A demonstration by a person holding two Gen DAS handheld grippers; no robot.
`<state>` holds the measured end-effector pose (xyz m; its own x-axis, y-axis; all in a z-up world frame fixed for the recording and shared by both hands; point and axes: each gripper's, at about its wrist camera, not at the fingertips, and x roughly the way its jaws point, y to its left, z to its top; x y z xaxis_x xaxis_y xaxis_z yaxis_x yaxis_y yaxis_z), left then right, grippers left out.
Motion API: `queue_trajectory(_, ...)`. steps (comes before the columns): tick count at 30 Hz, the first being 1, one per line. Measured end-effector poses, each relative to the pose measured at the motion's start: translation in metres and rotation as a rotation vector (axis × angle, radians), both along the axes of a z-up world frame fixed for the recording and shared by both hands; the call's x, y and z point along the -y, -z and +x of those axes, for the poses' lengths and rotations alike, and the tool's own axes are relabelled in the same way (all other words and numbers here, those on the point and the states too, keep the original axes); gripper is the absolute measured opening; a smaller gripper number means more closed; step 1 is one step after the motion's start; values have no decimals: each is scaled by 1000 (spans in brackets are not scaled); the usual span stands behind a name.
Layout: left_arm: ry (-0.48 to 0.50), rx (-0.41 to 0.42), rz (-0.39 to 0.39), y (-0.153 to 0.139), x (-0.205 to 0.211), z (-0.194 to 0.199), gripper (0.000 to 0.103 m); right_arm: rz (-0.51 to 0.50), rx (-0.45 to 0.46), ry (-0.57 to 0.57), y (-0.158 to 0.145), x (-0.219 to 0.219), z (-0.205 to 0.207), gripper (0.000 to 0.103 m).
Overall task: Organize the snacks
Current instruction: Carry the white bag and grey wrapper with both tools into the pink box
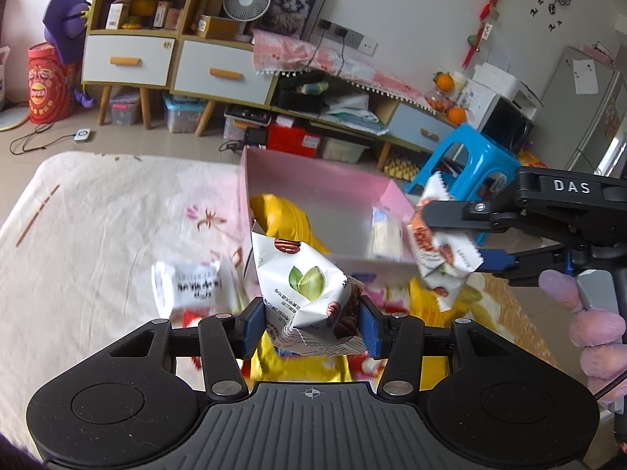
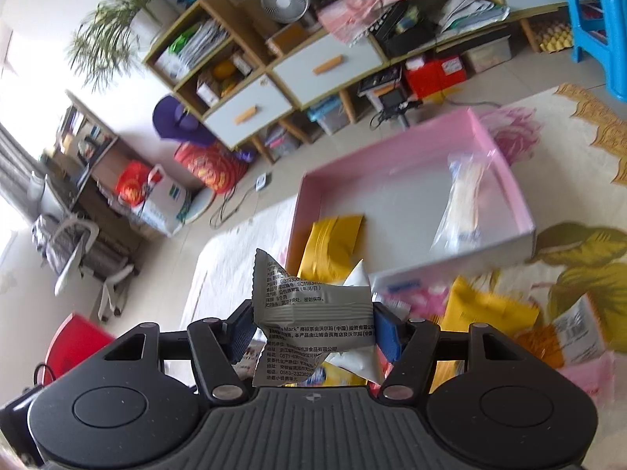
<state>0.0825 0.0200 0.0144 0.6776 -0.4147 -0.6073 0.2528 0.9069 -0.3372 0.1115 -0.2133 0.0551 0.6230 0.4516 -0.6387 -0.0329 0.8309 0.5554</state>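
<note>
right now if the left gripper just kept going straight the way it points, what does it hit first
Most likely the near wall of the pink box, then the yellow packet lying inside it. The left gripper is shut on a white nut packet, which would touch first. Depth is hard to judge in the fisheye view.

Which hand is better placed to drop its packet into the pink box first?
Probably right: the right gripper holds its packet at the pink box rim; the left gripper is further back.

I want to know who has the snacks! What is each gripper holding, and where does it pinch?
The left gripper pinches a white nut packet across its lower end. The right gripper pinches another nut packet across its middle.
</note>
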Motion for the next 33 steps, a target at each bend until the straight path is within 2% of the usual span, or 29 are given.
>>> queue_trajectory(11, -17, 53, -6, -4, 35, 52, 47, 19, 46, 125, 3, 31, 32, 54)
queue_trajectory(24, 70, -2, 94, 26, 88, 115, 47, 19, -16, 188, 45, 58, 93, 54)
queue_trajectory(33, 67, -25, 192, 42, 116, 138, 47, -116, -7, 165, 59, 46, 119, 55)
